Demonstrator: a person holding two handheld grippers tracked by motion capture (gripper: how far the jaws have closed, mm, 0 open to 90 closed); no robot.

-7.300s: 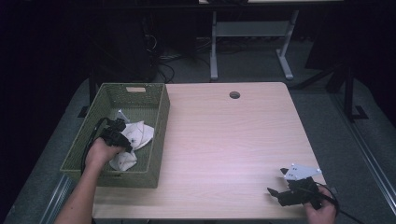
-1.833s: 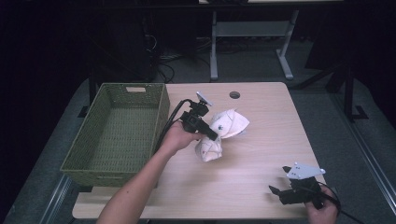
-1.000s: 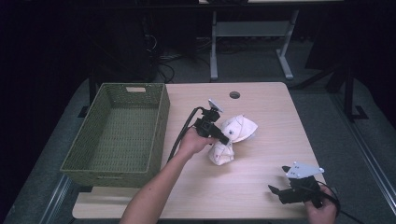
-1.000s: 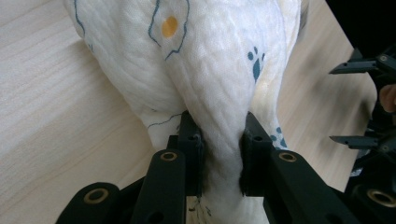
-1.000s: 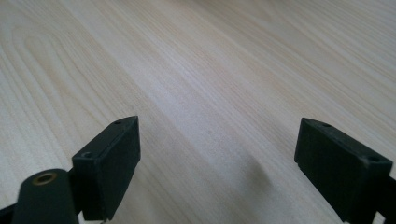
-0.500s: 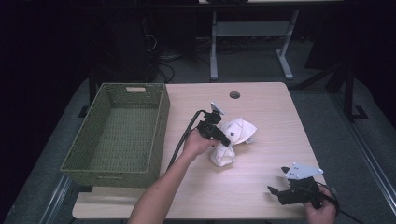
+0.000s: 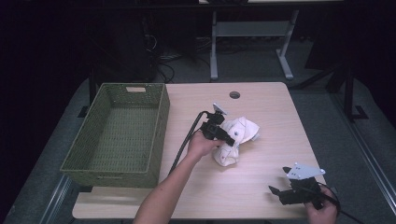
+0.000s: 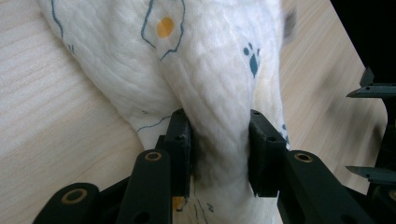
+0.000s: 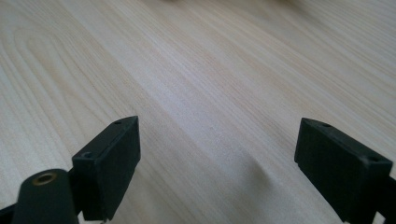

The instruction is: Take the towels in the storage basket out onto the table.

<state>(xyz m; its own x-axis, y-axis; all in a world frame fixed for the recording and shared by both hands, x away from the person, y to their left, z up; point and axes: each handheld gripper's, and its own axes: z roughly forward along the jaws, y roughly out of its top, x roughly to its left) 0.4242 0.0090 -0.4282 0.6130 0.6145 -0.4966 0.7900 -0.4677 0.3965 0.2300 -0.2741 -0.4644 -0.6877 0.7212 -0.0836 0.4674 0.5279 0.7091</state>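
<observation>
White cloth (image 7: 235, 138), one, was pinched by left gripper (image 7: 227, 139) fingers at counter (image 7: 261, 100) centre; right gripper (image 7: 279, 192), five o'clock, fingers wide, empty.

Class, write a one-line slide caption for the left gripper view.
Left gripper pinching a fold of white printed cloth above the wooden table.

My high camera looks forward and down over the whole worktop (image 7: 261, 186). My left tongs' (image 8: 219, 154) camera sits close against the cloth (image 8: 205, 60); the right tongs' (image 9: 217, 163) camera skims bare worktop, shared with the high view.
</observation>
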